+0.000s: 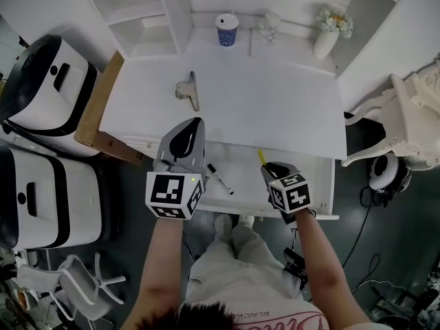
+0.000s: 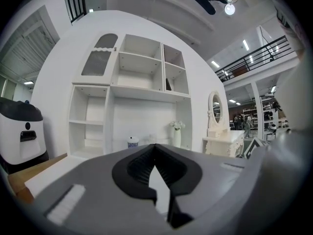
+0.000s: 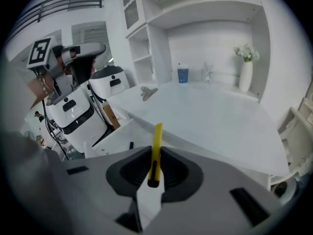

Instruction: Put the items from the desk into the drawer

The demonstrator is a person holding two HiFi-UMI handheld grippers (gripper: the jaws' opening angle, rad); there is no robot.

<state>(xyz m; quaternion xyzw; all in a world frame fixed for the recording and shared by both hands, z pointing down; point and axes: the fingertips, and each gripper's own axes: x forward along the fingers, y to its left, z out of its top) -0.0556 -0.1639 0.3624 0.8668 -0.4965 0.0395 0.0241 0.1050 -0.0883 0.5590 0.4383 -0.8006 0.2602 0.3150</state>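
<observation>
- At lower centre of the head view, the open drawer point(image 1: 311, 192) juts out from under the front edge of the white desk point(image 1: 275, 108).
- Right of centre, the right gripper point(image 1: 267, 165) points down over the drawer, its jaws nearly together and pinching a slim yellow cutter knife point(image 1: 261, 157).
- Seen from the right gripper view, the cutter knife point(image 3: 156, 140) stands upright between the pads. Its black lower end sits inside the jaw recess and its yellow tip sticks out past the jaws of the right gripper point(image 3: 154, 152).
- Lower left of centre, the left gripper point(image 1: 198, 124) lies level over the drawer's left end. In its own view the jaws of the left gripper point(image 2: 155, 146) meet at their tips with nothing between them.
- Between the two grippers, a black marker point(image 1: 220, 179) lies slanted on the drawer floor.
- Upper left on the desk, a beige bulldog clip point(image 1: 187, 89) lies well apart from both grippers.
- Along the top edge, against the back of the desk, stand a blue-and-white paper cup point(image 1: 227, 30), a small glass piece point(image 1: 269, 28) and a white vase with flowers point(image 1: 328, 34).
- At the far left, beside the desk, stand two white-and-black machines point(image 1: 48, 88).
</observation>
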